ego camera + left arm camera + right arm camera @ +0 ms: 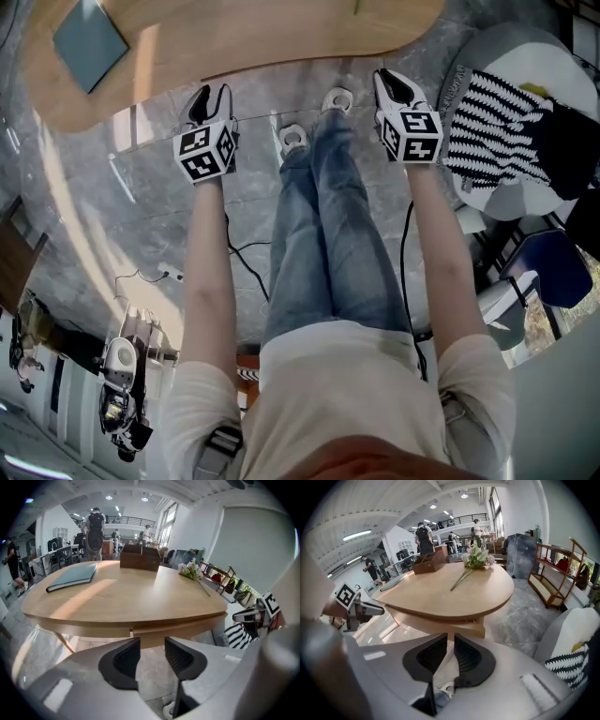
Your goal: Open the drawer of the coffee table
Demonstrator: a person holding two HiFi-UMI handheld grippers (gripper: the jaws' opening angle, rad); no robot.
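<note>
The wooden coffee table point(234, 37) fills the top of the head view, and its top point(126, 597) lies just ahead in both gripper views. Below the top's near edge runs the drawer front point(173, 631), also seen as a wooden block point(461, 626) under the rim. My left gripper point(204, 98) hangs in front of that edge, its jaws point(152, 648) open with nothing between them. My right gripper point(394, 86) hangs level with it to the right, apart from the table; its jaws point(450, 644) show only a narrow gap and hold nothing.
A teal book point(89, 37), a brown box point(139, 558) and a flower sprig point(474, 559) lie on the table. A pale armchair with a striped cushion point(497, 122) stands at the right. The person's shoes point(293, 139) rest on the grey floor between the grippers. A cable point(244, 253) trails behind.
</note>
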